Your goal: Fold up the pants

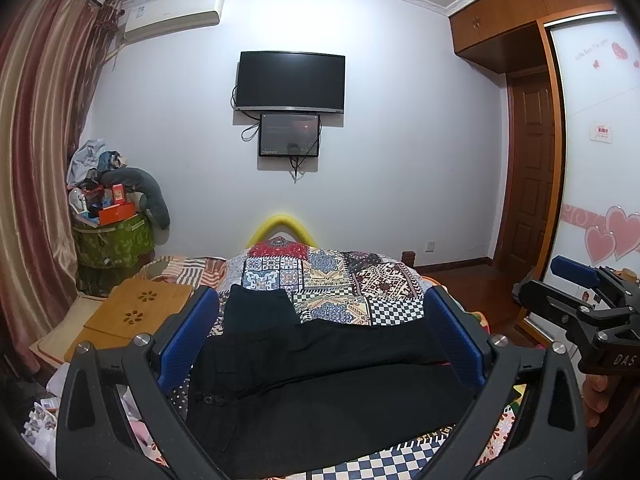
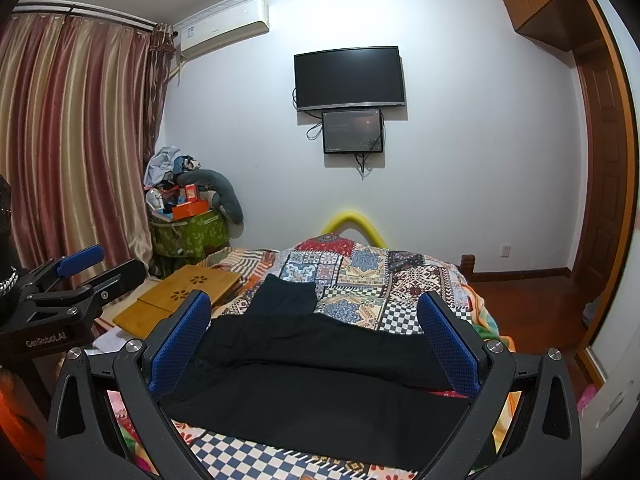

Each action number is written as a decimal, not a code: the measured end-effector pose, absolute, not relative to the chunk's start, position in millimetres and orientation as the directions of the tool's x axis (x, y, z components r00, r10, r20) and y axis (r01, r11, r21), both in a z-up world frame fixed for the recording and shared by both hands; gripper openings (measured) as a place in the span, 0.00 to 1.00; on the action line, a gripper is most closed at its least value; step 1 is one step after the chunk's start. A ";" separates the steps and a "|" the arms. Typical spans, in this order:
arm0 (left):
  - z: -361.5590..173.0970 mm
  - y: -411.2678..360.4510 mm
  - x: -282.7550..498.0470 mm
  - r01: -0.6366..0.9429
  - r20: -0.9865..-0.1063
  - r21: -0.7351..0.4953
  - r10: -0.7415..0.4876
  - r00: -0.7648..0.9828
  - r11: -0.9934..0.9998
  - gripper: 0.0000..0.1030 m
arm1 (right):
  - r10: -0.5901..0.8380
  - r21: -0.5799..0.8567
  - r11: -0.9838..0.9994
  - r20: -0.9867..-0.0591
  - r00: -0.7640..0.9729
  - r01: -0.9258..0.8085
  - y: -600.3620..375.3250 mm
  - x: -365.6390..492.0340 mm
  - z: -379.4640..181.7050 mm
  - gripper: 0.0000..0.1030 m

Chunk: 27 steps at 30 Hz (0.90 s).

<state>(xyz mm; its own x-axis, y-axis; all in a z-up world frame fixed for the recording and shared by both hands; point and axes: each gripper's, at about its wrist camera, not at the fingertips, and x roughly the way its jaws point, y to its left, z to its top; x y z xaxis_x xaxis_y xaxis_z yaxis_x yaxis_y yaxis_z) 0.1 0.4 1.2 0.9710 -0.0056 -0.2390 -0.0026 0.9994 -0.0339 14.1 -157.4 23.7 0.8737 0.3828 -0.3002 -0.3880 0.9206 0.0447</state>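
Heart-decal wardrobe door (image 1: 600,184) in left view only, black pants (image 2: 316,376) in both

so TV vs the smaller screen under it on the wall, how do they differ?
The TV is the larger and hangs higher; the smaller screen sits directly under it, touching its lower edge. The TV is fully dark, while the smaller screen shows a dim picture. A cable dangles below the smaller screen, and another loops at the TV's left edge. Both are black-framed, landscape and mounted on the white wall.
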 end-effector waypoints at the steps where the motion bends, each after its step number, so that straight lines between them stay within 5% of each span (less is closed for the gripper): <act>1: 1.4 -0.2 0.6 -0.003 -0.238 -0.032 -0.004 0.971 0.999 1.00 | 0.383 0.044 0.921 -0.300 0.874 -0.388 -157.4 13.9 23.6 0.99; 27: 1.5 0.5 1.1 -0.003 -0.244 -0.050 -0.010 0.970 0.999 1.00 | 0.381 0.045 0.921 -0.301 0.874 -0.386 -155.3 15.0 22.7 0.99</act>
